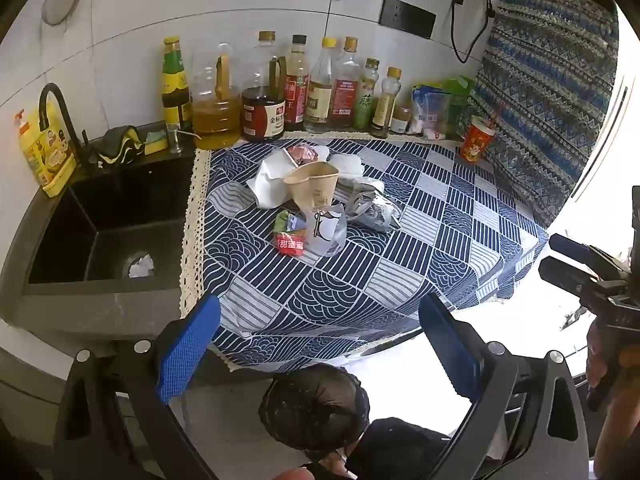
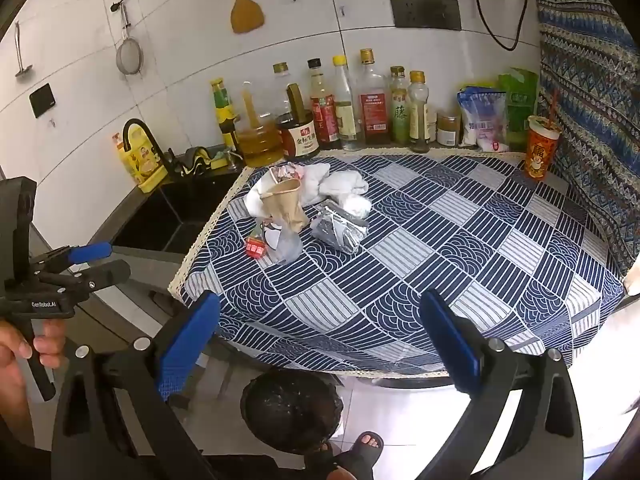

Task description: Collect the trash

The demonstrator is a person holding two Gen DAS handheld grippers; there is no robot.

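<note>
So the big thing here is the counter under a blue-and-white patterned tablecloth (image 1: 400, 248) with a lace edge, sitting against a white tiled wall (image 2: 192, 40). Left of it is a black sink (image 1: 108, 232); only the left wrist view looks down into it, and there's something white and crumpled sitting at the drain (image 1: 141, 266). The right wrist view gives more wall instead: a wooden spatula (image 2: 245, 4) and a mesh strainer (image 2: 129, 54) hanging up. Along the back there's a row of sauce and oil bottles (image 2: 320, 112), with a red cup (image 2: 540, 152) at the far right corner.

On the floor just in front of the counter is a trash bin (image 1: 316, 408) with a black liner, and a sandalled foot (image 2: 366, 446) shows beside it in the right view only.

The trash pile (image 2: 304, 208) sits toward the back-left of the cloth: white crumpled paper, a brown paper cup tipped over, a foil bag, a clear plastic bag and a small red wrapper, all bunched together and touching.

Both tools hang back off the counter edge, above the bin, well apart from the pile. The left gripper (image 1: 320, 344) has its blue pads spread wide, nothing between them. Same for the right gripper (image 2: 320, 340), spread wide and holding nothing.
</note>
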